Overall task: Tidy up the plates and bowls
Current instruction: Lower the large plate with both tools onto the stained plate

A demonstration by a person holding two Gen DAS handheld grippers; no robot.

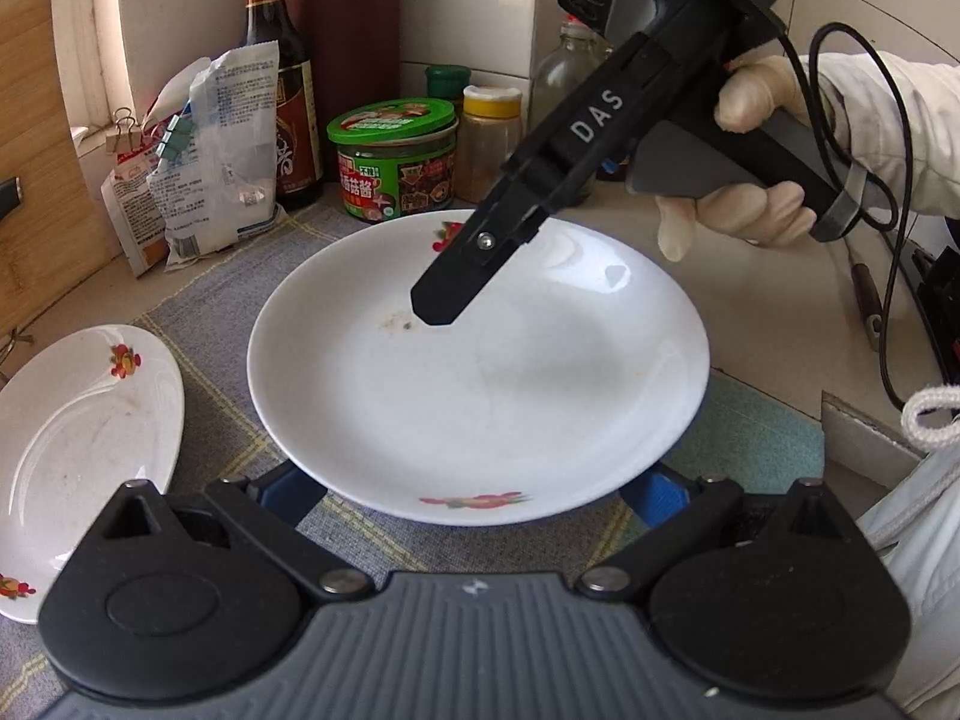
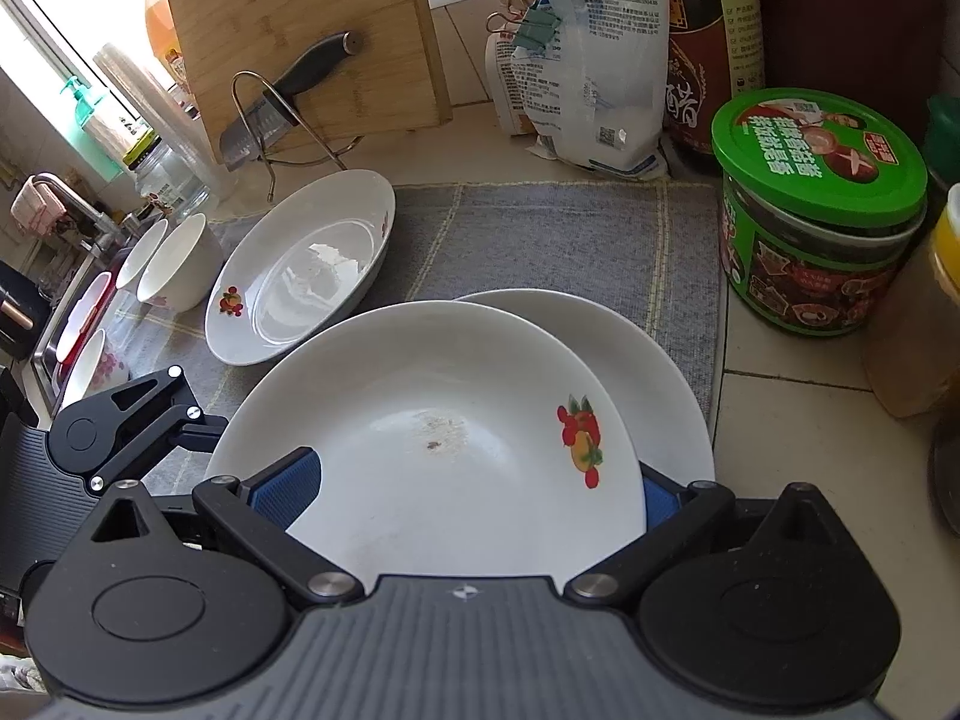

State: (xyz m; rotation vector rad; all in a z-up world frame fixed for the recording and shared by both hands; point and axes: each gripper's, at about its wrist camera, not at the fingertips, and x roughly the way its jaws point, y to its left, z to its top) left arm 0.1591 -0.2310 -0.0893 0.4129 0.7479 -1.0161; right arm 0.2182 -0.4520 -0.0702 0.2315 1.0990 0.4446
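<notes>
Gripping opposite rims, both hand-held grippers — left, right — pinch the top plate, tilted over another plate; bare mat lies beyond.

A grey mat is lying on the tiled tabletop. A green-lidded jar is standing just beside the mat, a dark sauce bottle and clipped bags behind it. A wooden cutting board is leaning upright, a knife resting in a wire rack in front of it.
</notes>
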